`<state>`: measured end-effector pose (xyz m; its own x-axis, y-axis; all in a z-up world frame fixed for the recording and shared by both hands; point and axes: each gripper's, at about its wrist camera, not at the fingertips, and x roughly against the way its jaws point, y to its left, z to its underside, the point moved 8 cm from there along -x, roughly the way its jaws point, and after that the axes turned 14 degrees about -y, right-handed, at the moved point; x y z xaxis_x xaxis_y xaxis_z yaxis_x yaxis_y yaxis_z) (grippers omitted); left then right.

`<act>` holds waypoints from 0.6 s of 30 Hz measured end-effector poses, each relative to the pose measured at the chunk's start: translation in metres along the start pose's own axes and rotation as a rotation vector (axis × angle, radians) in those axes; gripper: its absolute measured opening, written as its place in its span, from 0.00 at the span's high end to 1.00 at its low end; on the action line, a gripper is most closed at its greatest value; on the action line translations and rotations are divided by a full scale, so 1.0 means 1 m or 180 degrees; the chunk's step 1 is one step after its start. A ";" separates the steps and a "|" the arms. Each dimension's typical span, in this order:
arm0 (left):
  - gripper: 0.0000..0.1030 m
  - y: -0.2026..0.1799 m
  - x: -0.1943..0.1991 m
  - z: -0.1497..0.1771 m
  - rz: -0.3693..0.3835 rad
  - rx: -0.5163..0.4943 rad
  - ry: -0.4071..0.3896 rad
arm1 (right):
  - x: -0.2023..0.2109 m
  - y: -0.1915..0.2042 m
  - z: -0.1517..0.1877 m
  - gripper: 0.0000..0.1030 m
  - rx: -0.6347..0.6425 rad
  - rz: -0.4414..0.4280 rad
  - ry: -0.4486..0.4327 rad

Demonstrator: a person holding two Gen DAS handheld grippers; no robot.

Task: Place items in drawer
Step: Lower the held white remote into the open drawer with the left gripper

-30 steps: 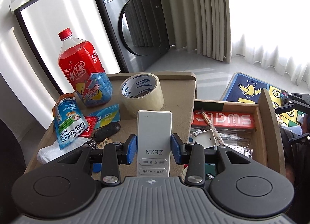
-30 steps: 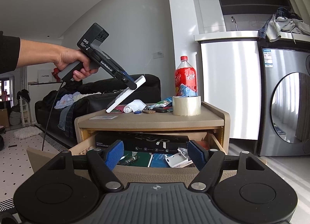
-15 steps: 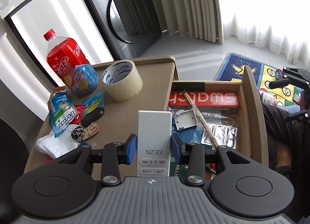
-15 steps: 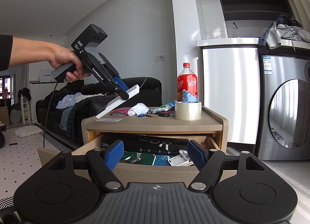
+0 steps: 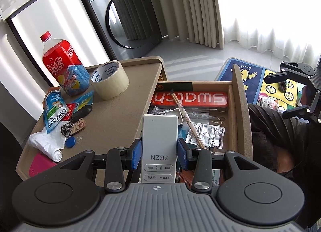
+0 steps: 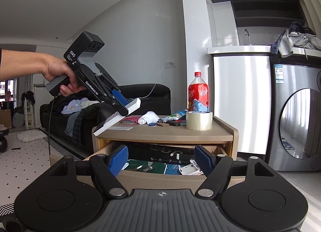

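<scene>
Left gripper (image 5: 159,155) clamped on white remote (image 5: 159,147), now carried right from tabletop (image 5: 120,119) to over open drawer (image 5: 237,111). Lowering and release come next. Right gripper (image 6: 161,160) empty, fingers apart, near drawer front.

White remote (image 5: 159,143) — above open drawer (image 5: 238,107)

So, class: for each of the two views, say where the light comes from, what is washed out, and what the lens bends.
Left wrist view: daylight through the sheer curtain blows out to white, and the drawer front curves. Right wrist view: softer light, bright streaks on the white cabinet, the wall edge bows, and the left claw with the white remote stays sharp.
</scene>
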<state>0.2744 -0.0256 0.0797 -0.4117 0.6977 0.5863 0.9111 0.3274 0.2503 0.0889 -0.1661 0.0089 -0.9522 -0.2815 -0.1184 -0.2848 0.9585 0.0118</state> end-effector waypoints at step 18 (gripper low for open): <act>0.59 -0.040 -0.013 0.034 0.0108 0.0063 -0.0038 | 0.011 0.017 0.000 0.26 0.0050 -0.0017 0.0061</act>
<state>0.2426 -0.0264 0.0362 -0.3808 0.7161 0.5850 0.9242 0.3157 0.2150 0.0738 -0.1526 0.0081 -0.9527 -0.2872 -0.0995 -0.2882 0.9576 -0.0043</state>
